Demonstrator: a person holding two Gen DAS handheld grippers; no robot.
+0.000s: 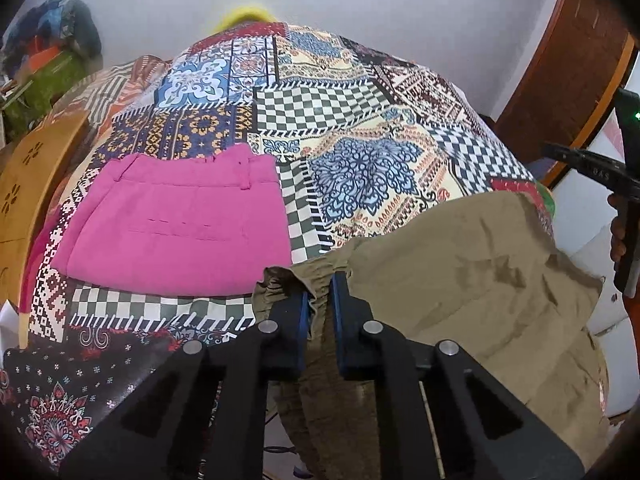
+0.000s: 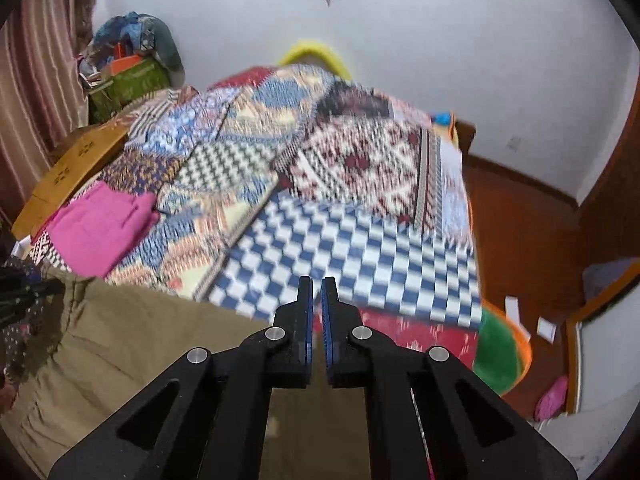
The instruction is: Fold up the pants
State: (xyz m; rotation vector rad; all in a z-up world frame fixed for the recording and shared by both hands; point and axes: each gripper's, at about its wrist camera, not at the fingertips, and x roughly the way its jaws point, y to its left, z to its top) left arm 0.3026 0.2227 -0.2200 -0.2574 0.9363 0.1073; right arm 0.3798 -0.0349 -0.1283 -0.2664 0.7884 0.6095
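Khaki pants (image 1: 472,272) lie at the near edge of a bed with a patchwork cover (image 1: 352,120). My left gripper (image 1: 320,296) is shut on a bunched edge of the khaki pants, the cloth pinched between its blue pads. In the right wrist view the khaki pants (image 2: 132,340) spread to the lower left. My right gripper (image 2: 317,300) hovers over the bed's near edge, its jaws nearly closed with a thin gap and nothing seen between them. The view is blurred.
Folded pink pants (image 1: 176,216) lie on the bed's left side, also in the right wrist view (image 2: 100,224). A wooden headboard (image 1: 28,184) stands at left. A pile of clothes (image 2: 128,60) sits in the far corner. Orange-brown floor (image 2: 528,232) lies right of the bed.
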